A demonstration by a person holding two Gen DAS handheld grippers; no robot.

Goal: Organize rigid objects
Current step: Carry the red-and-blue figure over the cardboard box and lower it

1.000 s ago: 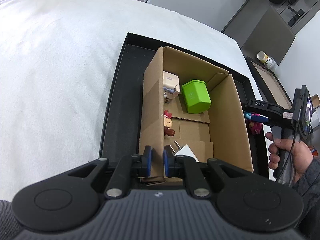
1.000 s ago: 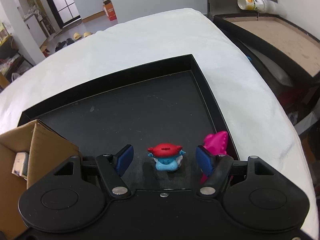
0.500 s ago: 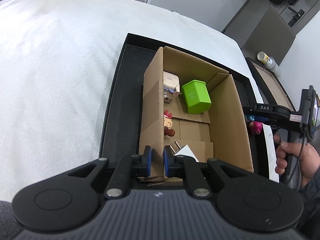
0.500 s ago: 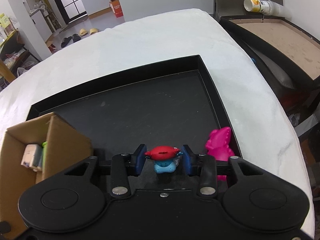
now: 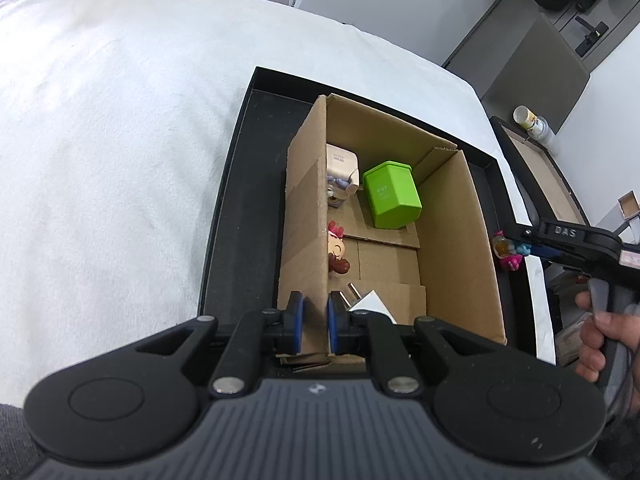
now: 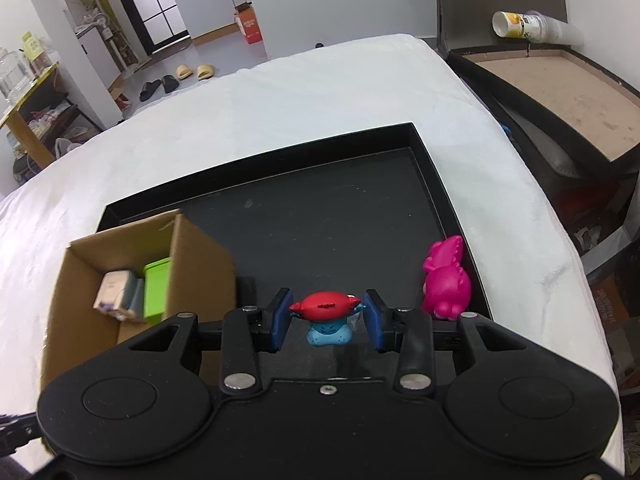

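My left gripper (image 5: 314, 322) is shut on the near left wall of an open cardboard box (image 5: 304, 216) that stands in a black tray (image 5: 240, 208). Inside the box lie a green cube (image 5: 392, 194), a white charger (image 5: 340, 168), a small pink-and-brown figurine (image 5: 337, 250) and a white plug (image 5: 370, 300). My right gripper (image 6: 326, 318) is shut on a red-and-blue toy figure (image 6: 326, 316), held above the tray floor (image 6: 340, 232). A pink dinosaur toy (image 6: 446, 278) stands by the tray's right rim. The box (image 6: 120, 264) shows at left in the right wrist view.
The tray lies on a white cloth-covered table (image 5: 112, 152). A second tray with a brown board (image 6: 560, 88) and a stack of paper cups (image 6: 532, 26) stands off the table's right side. Slippers (image 6: 192, 72) lie on the floor beyond.
My right gripper closed on the red-and-blue toy and lifted it, shifting toward the box. My left gripper stayed shut on the box wall.
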